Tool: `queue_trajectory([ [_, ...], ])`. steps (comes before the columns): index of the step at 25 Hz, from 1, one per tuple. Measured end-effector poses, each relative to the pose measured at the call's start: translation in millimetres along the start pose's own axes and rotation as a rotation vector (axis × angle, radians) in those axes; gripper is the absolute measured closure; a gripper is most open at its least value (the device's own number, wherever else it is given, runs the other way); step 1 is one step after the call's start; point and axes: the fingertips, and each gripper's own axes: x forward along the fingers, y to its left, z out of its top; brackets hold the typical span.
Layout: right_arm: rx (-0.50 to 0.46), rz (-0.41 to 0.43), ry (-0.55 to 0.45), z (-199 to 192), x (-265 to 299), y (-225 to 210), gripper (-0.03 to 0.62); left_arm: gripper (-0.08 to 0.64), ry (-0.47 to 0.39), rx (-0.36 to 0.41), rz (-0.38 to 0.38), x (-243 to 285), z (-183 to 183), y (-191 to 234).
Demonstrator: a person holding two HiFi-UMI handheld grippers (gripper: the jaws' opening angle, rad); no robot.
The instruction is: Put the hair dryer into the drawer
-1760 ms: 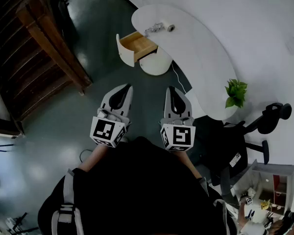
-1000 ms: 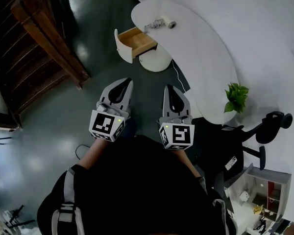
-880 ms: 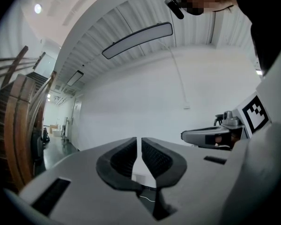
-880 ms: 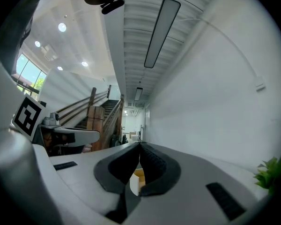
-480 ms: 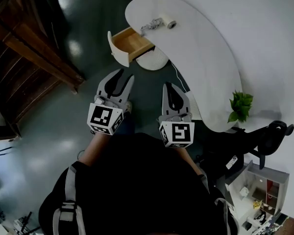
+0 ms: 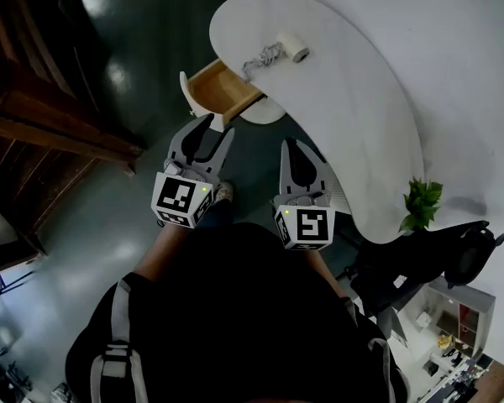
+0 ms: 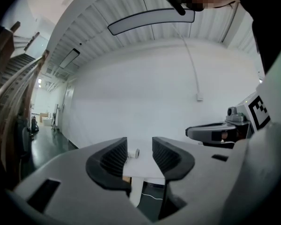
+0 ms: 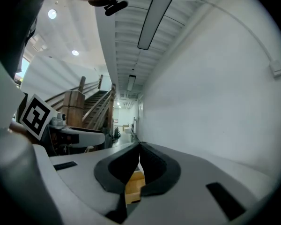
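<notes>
A dark, glossy floor (image 6: 92, 225) filled most of the head view, its polished surface throwing back pale smears of light. On it stood a long white desk (image 6: 353, 99) with a smooth matte top and a curved, bean-like outline, set close to the plain white wall. At the left edge rose a brown wooden staircase (image 6: 42, 133) with heavy straight beams. A black office chair (image 6: 420, 267) sat at the lower right, just beside the near end of the desk.

The drawer (image 6: 221, 91) hung open from the far end of the desk: a bare, light wood box behind a rounded white front panel (its inside looked empty from above).

Both grippers were grey moulded plastic with black ribbed pads, pointing roughly level toward the desk. The left gripper (image 6: 216, 130) had its jaws parted and opening, with nothing between them; only the distant desk showed through the gap. The right gripper (image 6: 288, 144) had its jaws closed tip to tip, holding nothing.

A small leafy green plant (image 6: 422, 201) stood on the near end of the desk.

The hair dryer (image 6: 296, 46), a short white cylinder with a bunched pale cord beside it, lay on the desk top just behind the open drawer, well apart from both grippers.
</notes>
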Motion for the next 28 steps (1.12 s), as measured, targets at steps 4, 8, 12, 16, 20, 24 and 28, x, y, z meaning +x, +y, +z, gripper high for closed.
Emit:
queue_trajectory([
  [4, 0.015, -0.042, 0.018, -4.5, 29.1, -10.5, 0.569, 0.377, 0.029, 0.000, -0.056, 29.5, -5.2, 16.2],
  [8, 0.018, -0.072, 0.030, -6.2, 51.5, -17.8, 0.569, 0.362, 0.049, 0.006, -0.108, 53.4, -10.1, 26.2],
  [12, 0.020, -0.097, 0.043, -8.8, 61.8, -23.8, 0.569, 0.343, 0.073, -0.002, -0.136, 68.5, -17.0, 33.2],
  [16, 0.018, -0.103, 0.050, -12.2, 68.6, -30.4, 0.569, 0.335, 0.086, -0.005, -0.146, 80.1, -21.1, 36.9],
  [20, 0.034, -0.114, 0.057, -17.2, 78.6, -44.8, 0.569, 0.330, 0.112, -0.010, -0.157, 96.5, -26.6, 37.9],
  [24, 0.042, -0.107, 0.068, -21.0, 97.8, -61.0, 0.569, 0.322, 0.128, -0.013, -0.162, 119.5, -28.4, 42.5],
  [28, 0.035, -0.078, 0.068, -21.9, 124.8, -82.0, 0.569, 0.322, 0.137, -0.021, -0.152, 148.2, -29.9, 52.5],
])
